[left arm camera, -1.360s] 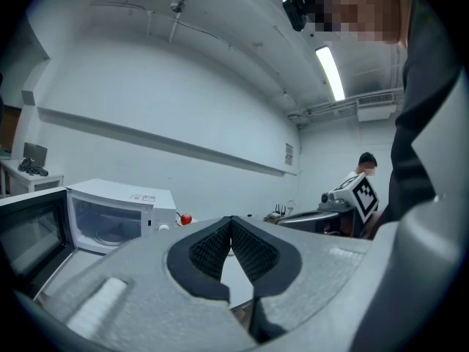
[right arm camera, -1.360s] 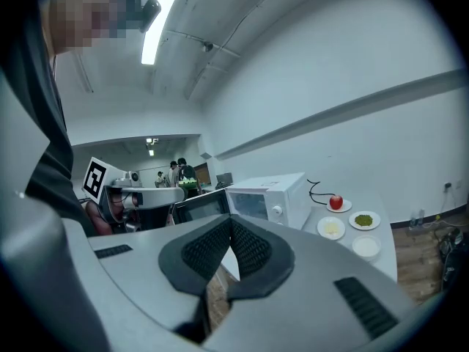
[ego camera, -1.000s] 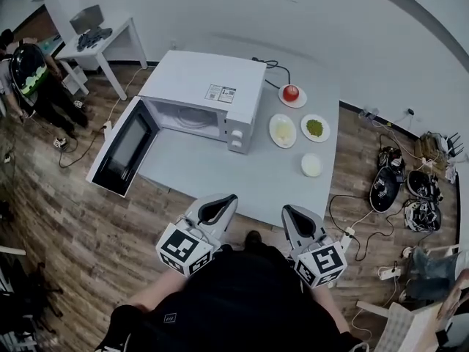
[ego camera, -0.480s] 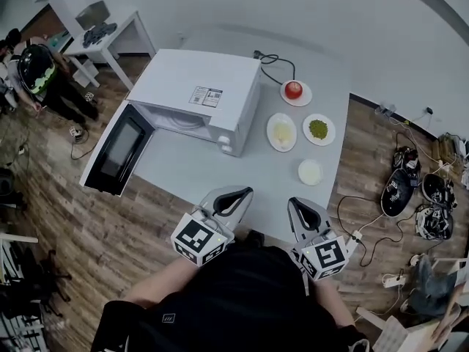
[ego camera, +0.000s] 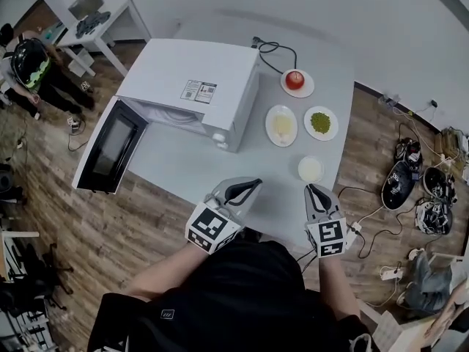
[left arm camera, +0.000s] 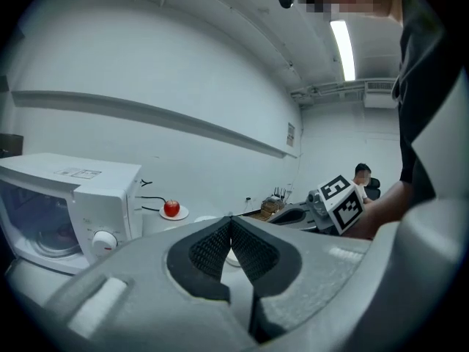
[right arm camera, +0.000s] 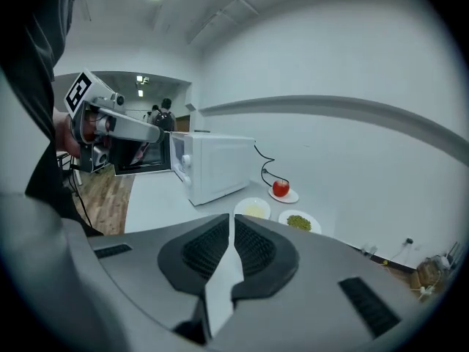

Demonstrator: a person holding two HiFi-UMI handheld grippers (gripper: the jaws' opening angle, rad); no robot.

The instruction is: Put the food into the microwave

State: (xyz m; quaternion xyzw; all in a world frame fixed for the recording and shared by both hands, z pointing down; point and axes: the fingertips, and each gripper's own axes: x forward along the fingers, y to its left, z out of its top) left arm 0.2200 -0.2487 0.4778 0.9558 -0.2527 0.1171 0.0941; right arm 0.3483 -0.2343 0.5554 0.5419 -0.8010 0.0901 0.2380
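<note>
Listing by view.

**Head view:**
- White microwave (ego camera: pixel 192 75) on grey worktop (ego camera: pixel 198 169), door (ego camera: pixel 108 147) swung wide open.
- Food is all outside it, to its right: apple on plate (ego camera: pixel 294 81), pale food plate (ego camera: pixel 282 125), green food plate (ego camera: pixel 320 123), small white dish (ego camera: pixel 311 169).
- Left gripper (ego camera: pixel 250 188) & right gripper (ego camera: pixel 314 191) are both at the near worktop edge.
- Small white dish lies just ahead of the right fingers, so the right hand is nearer the food. The left is nearer the oven mouth.
- Sticker (ego camera: pixel 199 91) on the oven top, print too small to read.

**Left gripper view:**
- Fingers pressed together, nothing between.
- Oven w/ knob (left arm camera: pixel 104 240) ahead-left, apple beyond.

**Right gripper view:**
- Fingers all but together, pinching nothing.
- Plates ahead & below, apple (right arm camera: pixel 281 188) farthest.
- No brand legible.
</note>
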